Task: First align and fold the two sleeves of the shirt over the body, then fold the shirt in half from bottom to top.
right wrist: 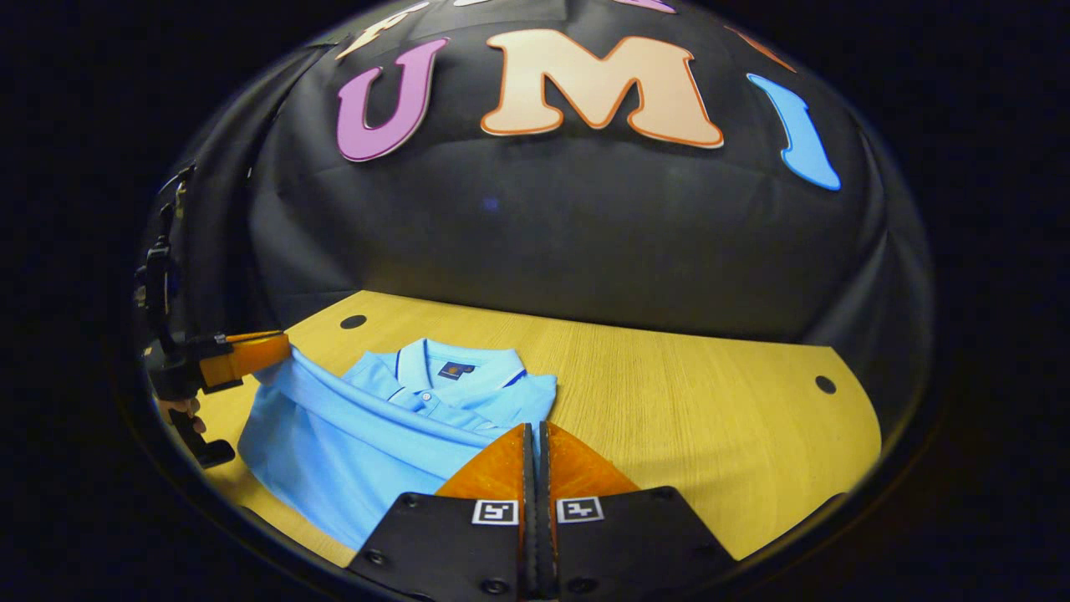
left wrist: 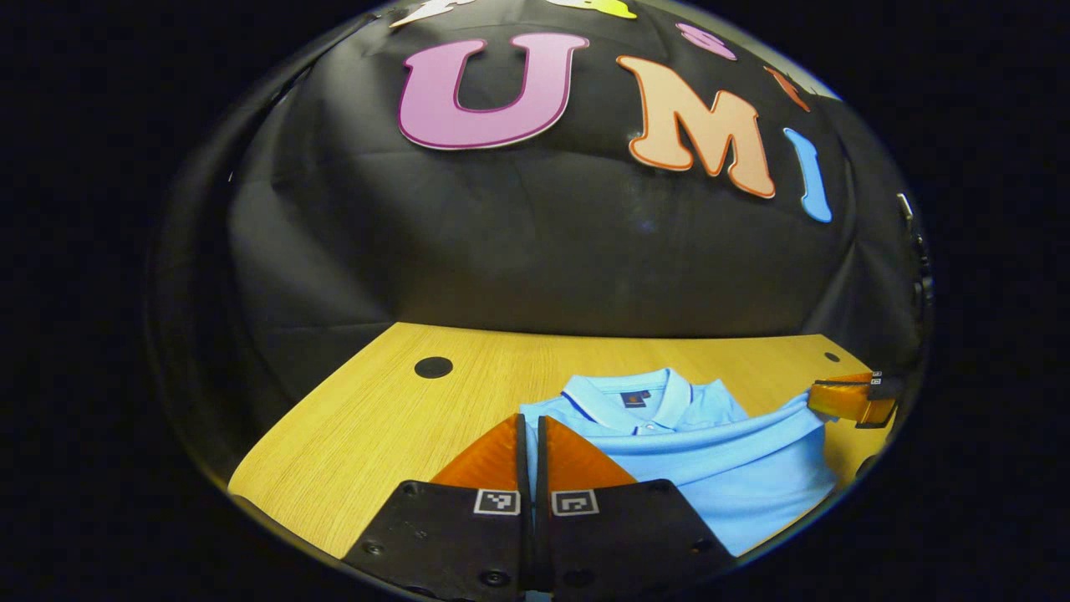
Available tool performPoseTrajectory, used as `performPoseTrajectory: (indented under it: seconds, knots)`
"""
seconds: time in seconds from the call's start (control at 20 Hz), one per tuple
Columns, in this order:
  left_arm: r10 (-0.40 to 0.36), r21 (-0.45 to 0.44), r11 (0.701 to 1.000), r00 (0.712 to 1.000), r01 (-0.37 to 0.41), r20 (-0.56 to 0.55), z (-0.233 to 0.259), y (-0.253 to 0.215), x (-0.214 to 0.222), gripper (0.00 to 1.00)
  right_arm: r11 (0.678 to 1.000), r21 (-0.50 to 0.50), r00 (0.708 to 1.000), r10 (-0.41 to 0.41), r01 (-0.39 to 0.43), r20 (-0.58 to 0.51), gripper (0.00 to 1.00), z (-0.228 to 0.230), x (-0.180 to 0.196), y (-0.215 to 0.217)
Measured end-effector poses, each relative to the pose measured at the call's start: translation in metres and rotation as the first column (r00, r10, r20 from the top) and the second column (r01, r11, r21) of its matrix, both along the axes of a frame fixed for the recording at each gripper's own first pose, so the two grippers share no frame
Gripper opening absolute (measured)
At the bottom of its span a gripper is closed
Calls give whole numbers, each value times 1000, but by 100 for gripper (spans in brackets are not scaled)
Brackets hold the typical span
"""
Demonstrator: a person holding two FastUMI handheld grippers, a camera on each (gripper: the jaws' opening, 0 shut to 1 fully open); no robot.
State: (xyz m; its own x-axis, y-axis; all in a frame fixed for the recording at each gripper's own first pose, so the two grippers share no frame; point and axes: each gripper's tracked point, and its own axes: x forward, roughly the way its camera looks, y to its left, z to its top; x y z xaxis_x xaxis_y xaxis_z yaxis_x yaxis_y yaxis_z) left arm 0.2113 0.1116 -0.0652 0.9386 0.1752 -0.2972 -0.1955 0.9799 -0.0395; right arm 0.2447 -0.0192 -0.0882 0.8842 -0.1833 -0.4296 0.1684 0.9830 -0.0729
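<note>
A light blue polo shirt (left wrist: 719,468) (right wrist: 359,443) lies on the wooden table (left wrist: 376,426), its collar (left wrist: 635,401) (right wrist: 451,368) toward the back wall. My left gripper (left wrist: 532,422) is shut on one corner of the shirt's lower edge, a thin strip of blue cloth showing between its fingers. My right gripper (right wrist: 532,428) is shut on the other corner. The edge is raised and stretched between them, crossing the body just below the collar. In the left gripper view the right gripper (left wrist: 812,400) pinches the cloth at far right. In the right gripper view the left gripper (right wrist: 280,347) pinches it at far left.
The table (right wrist: 710,401) has round dark holes near its back corners (left wrist: 433,366) (right wrist: 825,384). Black cloth hangs right behind the table. A hand (right wrist: 180,410) holds the left gripper's handle at the far left. Bare wood lies on either side of the shirt.
</note>
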Motion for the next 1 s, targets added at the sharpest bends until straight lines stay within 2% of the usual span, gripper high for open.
performPoseTrajectory:
  seconds: [0.15,0.3,0.4,0.45,0.5,0.55,0.65,0.7,1.0]
  knots:
    - [18,16,1000,999,-18,-27,-18,10,17,0,998,59,1000,-30,30,-4,2,-16,16,-9]
    - [25,45,999,999,-24,-32,-24,10,28,0,998,55,999,-29,28,16,2,-19,24,-11]
    - [67,72,995,997,-64,-34,-22,16,26,0,996,83,1000,-26,25,12,7,-17,24,-7]
    - [89,86,993,996,-86,-31,-20,20,24,4,994,111,1000,-13,13,1,10,-18,21,-1]
    - [103,90,991,994,-99,-32,-15,21,19,9,992,125,1000,3,-2,-10,32,-18,18,2]
    - [112,90,990,993,-109,-29,-14,22,14,19,992,125,1000,12,-10,-14,54,-16,14,1]
    - [119,90,989,993,-118,-1,-1,24,3,73,994,104,999,30,-31,14,99,-4,7,2]
    - [126,96,987,992,-127,16,6,24,-4,100,994,95,999,43,-45,21,99,1,2,4]
    - [91,124,987,989,-105,118,53,5,-60,96,991,71,989,101,-109,108,98,39,-54,21]
